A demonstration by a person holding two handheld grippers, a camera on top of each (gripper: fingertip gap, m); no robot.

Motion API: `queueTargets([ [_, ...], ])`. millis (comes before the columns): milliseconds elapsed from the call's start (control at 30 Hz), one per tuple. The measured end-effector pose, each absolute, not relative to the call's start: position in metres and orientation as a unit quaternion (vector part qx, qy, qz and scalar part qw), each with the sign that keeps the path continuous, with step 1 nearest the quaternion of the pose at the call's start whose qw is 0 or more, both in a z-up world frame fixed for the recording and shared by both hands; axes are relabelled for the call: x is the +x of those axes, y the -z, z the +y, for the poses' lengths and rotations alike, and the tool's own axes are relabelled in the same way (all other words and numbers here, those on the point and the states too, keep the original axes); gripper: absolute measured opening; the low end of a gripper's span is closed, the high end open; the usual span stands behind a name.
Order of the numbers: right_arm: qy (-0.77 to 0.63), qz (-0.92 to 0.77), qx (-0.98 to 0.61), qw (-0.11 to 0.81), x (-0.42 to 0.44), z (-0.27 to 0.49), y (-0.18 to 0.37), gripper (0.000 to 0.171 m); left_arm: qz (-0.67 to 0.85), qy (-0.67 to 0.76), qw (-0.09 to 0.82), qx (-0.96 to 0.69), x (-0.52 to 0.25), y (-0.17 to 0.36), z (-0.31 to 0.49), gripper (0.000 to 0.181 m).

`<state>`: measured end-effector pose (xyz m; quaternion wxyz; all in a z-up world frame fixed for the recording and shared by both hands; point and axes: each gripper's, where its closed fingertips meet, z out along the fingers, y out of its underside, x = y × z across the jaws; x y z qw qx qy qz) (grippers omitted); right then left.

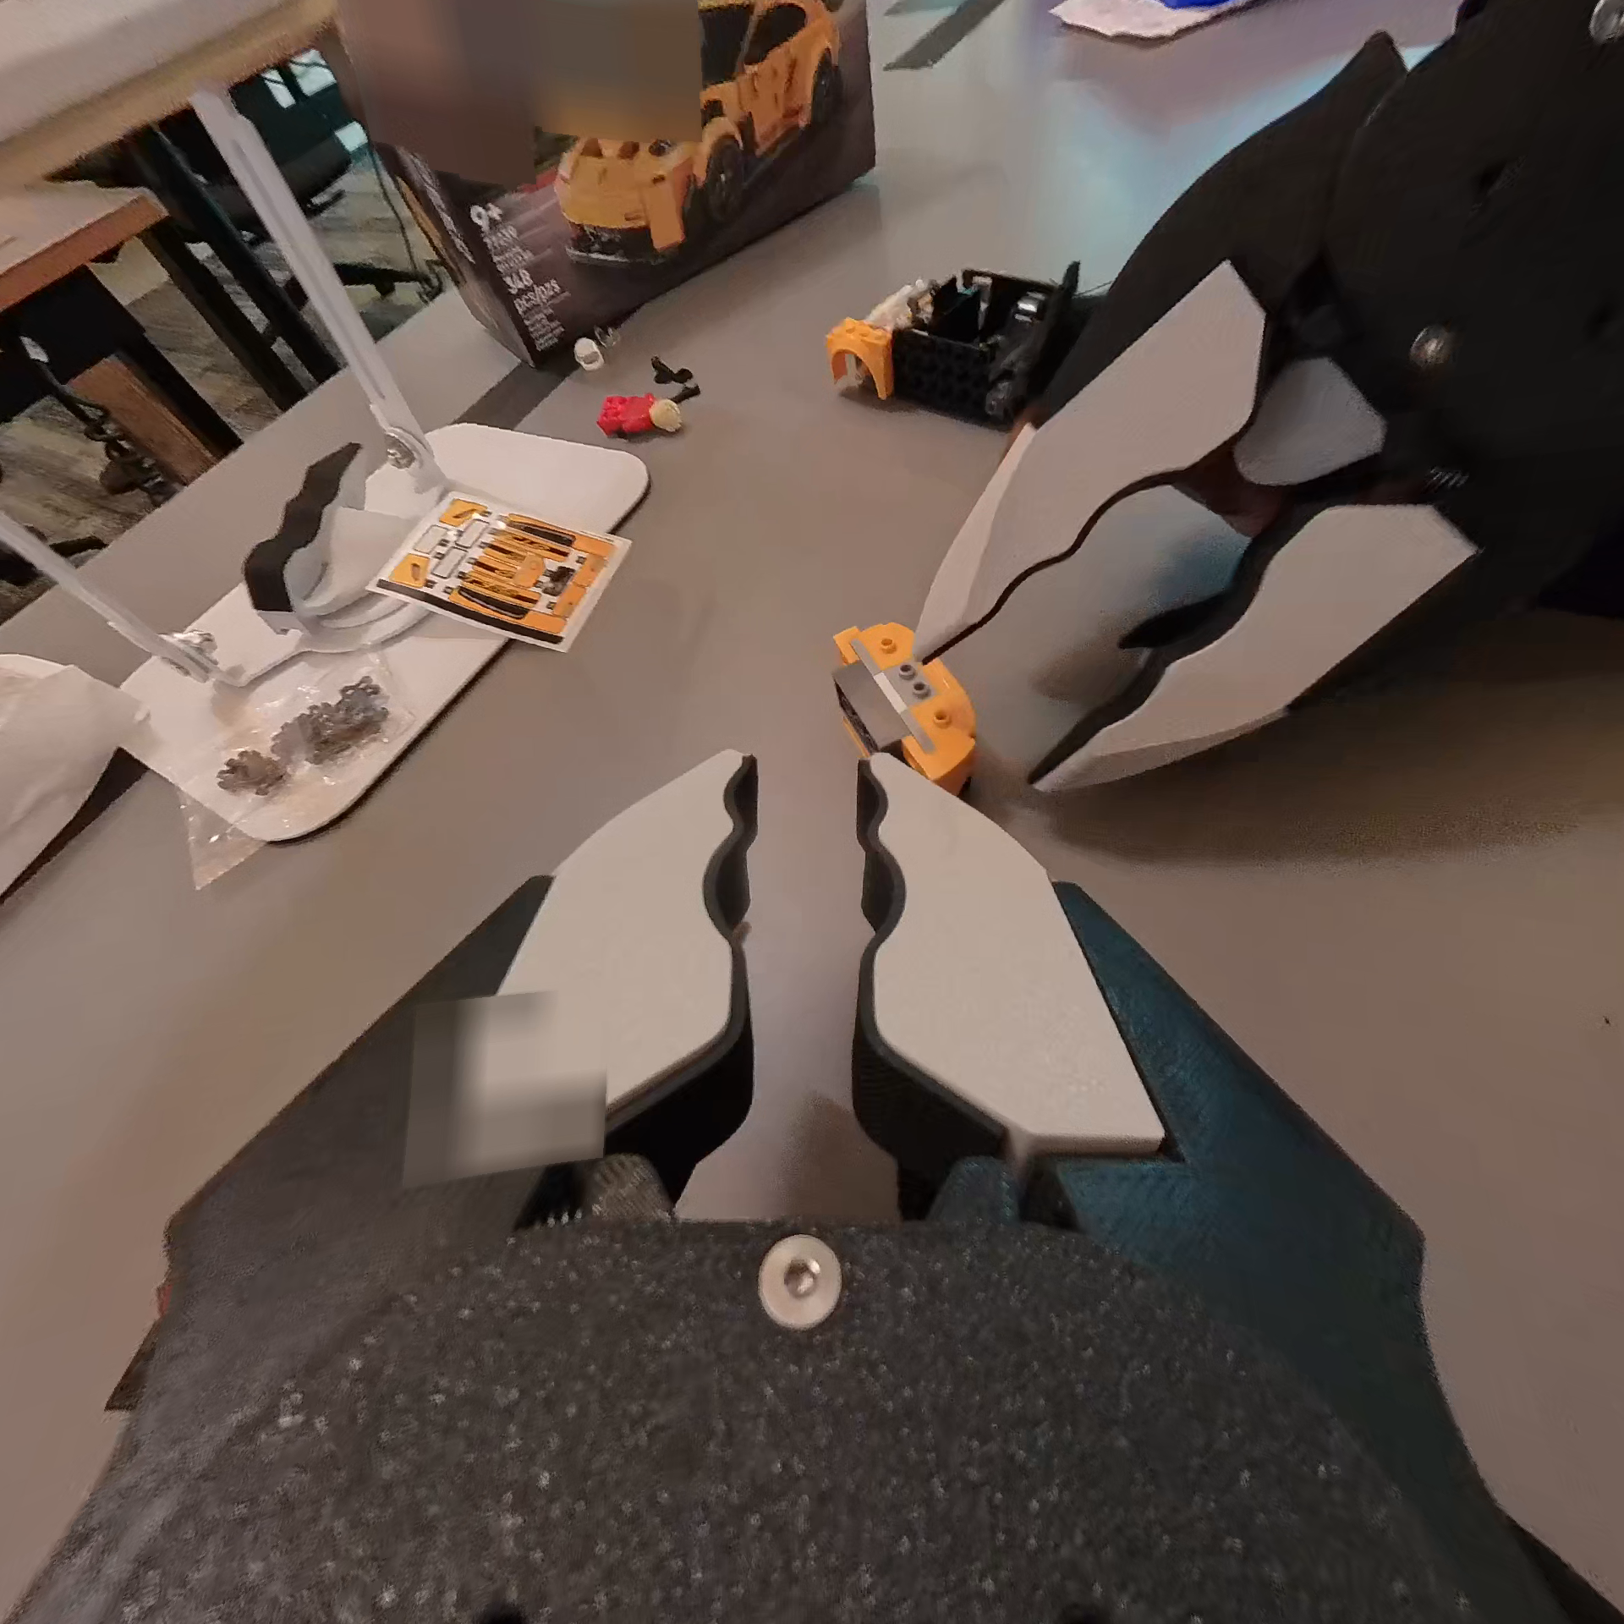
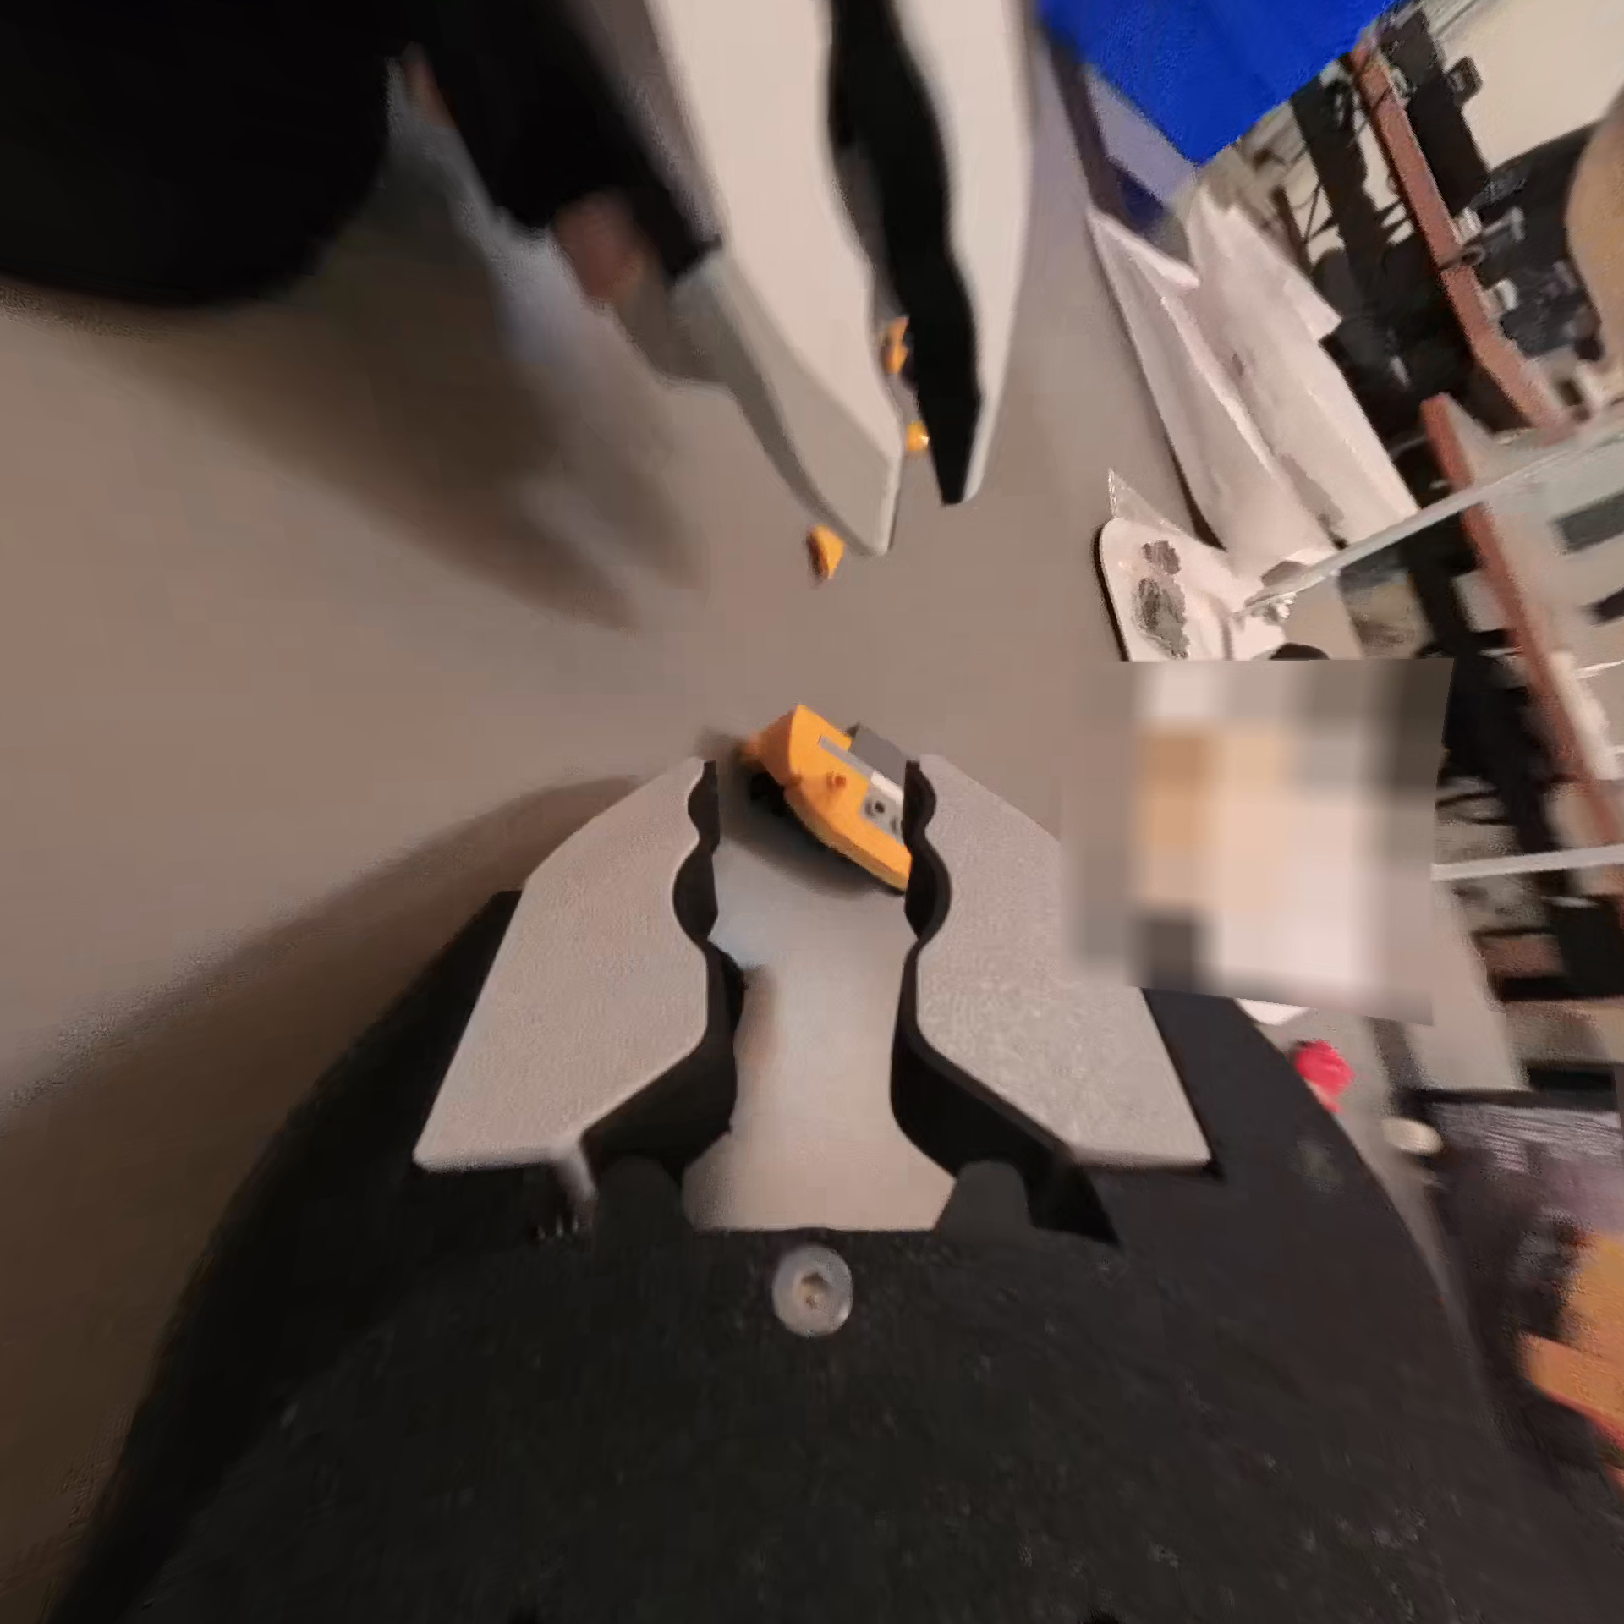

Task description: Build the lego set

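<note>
A small orange and grey Lego sub-assembly [image 1: 905, 703] lies on the grey table [image 1: 747, 545]. My right gripper [image 1: 980, 707] comes in from the upper right, open, with its tips either side of the piece; one fingertip [image 1: 923, 628] touches it. In the right wrist view the piece [image 2: 826, 791] lies between the open tips of the right gripper [image 2: 808, 778], against the right finger. My left gripper [image 1: 807, 773] is open and empty, just in front of the piece. It also shows at the top of the right wrist view [image 2: 923, 474], with small loose orange pieces [image 2: 824, 552] near it.
A black chassis with an orange wheel arch [image 1: 958, 351] stands farther back. The set's box [image 1: 668, 176], a red minifigure [image 1: 637, 415], a sticker sheet [image 1: 505, 571] and a bag of dark parts [image 1: 299, 738] on a white stand base [image 1: 527, 466] lie to the left.
</note>
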<state>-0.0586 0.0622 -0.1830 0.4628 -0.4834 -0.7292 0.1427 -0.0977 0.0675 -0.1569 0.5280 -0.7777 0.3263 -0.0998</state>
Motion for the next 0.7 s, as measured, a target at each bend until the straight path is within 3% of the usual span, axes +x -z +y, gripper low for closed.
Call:
queueTargets([
  [133, -0.333, -0.598, -0.523, 0.509, -0.067, 0.064, 0.111, 0.045, 0.281, 0.094, 0.576, -0.762, -0.11, 0.132, 0.07, 0.003],
  [200, -0.322, -0.523, -0.538, 0.578, -0.063, 0.097, 0.068, 0.045, 0.251, 0.073, 0.618, -0.741, -0.122, 0.113, 0.073, 0.0],
  [400, -0.183, -0.345, -0.563, 0.728, -0.05, 0.214, -0.036, 0.004, 0.166, 0.028, 0.674, -0.72, -0.158, 0.088, 0.077, 0.0],
  [700, -0.153, -0.25, -0.598, 0.746, -0.068, 0.316, -0.066, 0.0, 0.13, 0.05, 0.661, -0.738, -0.178, 0.099, 0.086, 0.004],
])
